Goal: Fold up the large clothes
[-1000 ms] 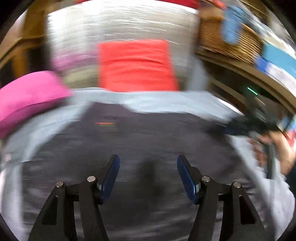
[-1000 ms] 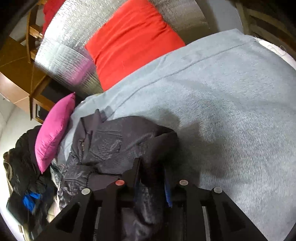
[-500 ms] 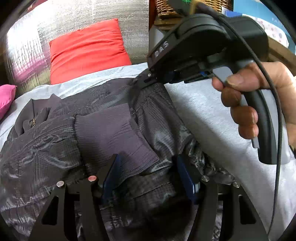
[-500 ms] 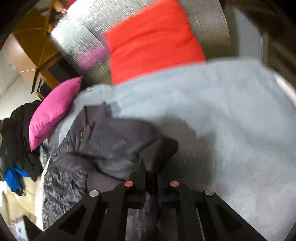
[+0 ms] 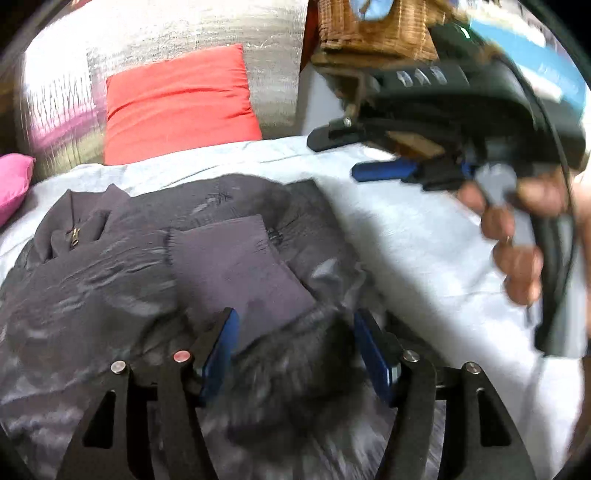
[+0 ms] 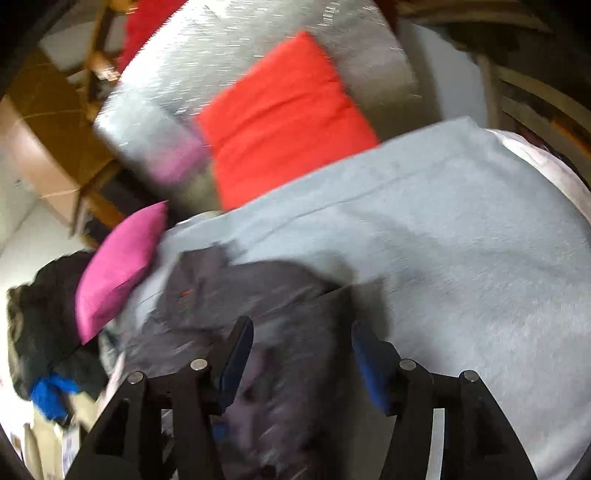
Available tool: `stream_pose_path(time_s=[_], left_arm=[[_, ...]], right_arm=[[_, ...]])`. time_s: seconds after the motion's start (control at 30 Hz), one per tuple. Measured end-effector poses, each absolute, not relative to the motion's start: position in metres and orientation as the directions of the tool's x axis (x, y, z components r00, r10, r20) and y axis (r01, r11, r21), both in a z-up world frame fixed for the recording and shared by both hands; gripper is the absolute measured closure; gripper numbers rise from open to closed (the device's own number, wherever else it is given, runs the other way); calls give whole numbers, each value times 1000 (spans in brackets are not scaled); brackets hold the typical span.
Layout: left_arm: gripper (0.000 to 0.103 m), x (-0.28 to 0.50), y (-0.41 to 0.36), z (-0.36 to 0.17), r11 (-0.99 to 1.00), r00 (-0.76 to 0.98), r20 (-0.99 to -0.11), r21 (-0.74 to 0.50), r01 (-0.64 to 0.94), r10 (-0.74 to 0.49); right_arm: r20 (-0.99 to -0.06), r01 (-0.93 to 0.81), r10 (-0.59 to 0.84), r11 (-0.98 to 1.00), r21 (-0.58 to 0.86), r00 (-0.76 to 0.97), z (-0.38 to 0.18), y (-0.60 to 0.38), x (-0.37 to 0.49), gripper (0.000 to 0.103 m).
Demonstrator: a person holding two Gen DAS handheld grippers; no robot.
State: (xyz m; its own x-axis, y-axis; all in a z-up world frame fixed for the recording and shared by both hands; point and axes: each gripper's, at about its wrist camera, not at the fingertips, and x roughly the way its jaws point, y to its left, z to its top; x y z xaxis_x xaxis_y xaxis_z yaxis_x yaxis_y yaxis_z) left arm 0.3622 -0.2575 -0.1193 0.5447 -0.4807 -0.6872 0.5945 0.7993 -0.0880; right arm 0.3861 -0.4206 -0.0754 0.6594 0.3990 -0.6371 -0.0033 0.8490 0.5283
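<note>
1. a dark grey jacket (image 5: 155,273) lies crumpled on the bed (image 5: 413,240), which is covered by a light grey sheet; a brass zipper pull (image 5: 75,236) shows at its collar, on the far left of the garment.
2. a ribbed cuff (image 5: 236,262) of the jacket is folded flat over the body of the garment, pointing back toward the left gripper (image 5: 295,347).
3. the left gripper sits low over the near edge of the jacket with its blue pads spread wide, released; dark fabric bunches between them but they do not pinch it.
4. the right gripper (image 5: 354,153) hangs above the bare sheet just past the jacket's right edge, held by the person's right hand (image 5: 517,240); its fingers are parted and hold nothing.
5. from the right wrist view the right gripper (image 6: 301,350) is spread over the jacket's (image 6: 258,295) right side, though the picture is blurred.
6. a red cushion (image 5: 177,99) leans on a silver quilted backrest (image 5: 166,33) at the head of the bed.
7. a pink cushion (image 6: 118,266) lies at the bed's left edge, with a heap of dark clothes (image 6: 40,317) beyond it.
8. a wicker basket (image 5: 373,29) stands on a shelf behind the right gripper.
</note>
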Motion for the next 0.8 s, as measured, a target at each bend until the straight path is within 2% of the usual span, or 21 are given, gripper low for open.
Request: stream_pose_path(time_s=[0.03,0.1,0.17,0.23,0.37,0.4,0.47,0.5,0.57,0.67,0.73,0.8], left_arm=[[37,355,-241,-106,797,558,-658,-111,593,-506],[24,345,-204,-85,817,616,-596,-124,563,-515],[22,343,-157,-70,865,689,-551,-132,485,-470],[22,352,-112,-66,919,746,-546,-133,372,-381],[22,381,-32,-85,976,772,-601,-173,130,-209],[22,389,-19,-95,979,754,-630,-182,91,-187],[24,412,4,-138,975,583,-789,-223,21,-193],[24,411,10,-149,963,555,-798,-269,18,-234],[24,398,18,-138,954,616,-743,-293,54,-263],[23,377,40,-107,916,691,-630,-382,121,-354],[21,369,68,-90,908,751,-568,-405,103,-338],[19,373,97,-88,901,778,-556,-432,31,-293]], right_arm=[[-622,-35,425,842,538,657,-70,-411,379,43],[-606,-91,476,828,554,637,-64,-391,370,43],[-599,-143,518,816,560,611,-63,-366,366,43],[-598,-186,554,804,565,579,-68,-339,367,43],[-646,-194,554,817,543,525,-92,-304,373,43],[-685,-185,520,844,503,509,-104,-295,378,43],[-772,-125,440,892,434,458,-132,-289,385,44],[-760,-119,443,888,443,475,-135,-290,385,44],[-767,-93,421,896,433,484,-126,-287,386,45],[-771,-138,341,938,318,538,-97,-273,379,45],[-743,-188,349,937,295,572,-76,-257,374,45],[-718,-236,370,929,285,589,-62,-236,370,44]])
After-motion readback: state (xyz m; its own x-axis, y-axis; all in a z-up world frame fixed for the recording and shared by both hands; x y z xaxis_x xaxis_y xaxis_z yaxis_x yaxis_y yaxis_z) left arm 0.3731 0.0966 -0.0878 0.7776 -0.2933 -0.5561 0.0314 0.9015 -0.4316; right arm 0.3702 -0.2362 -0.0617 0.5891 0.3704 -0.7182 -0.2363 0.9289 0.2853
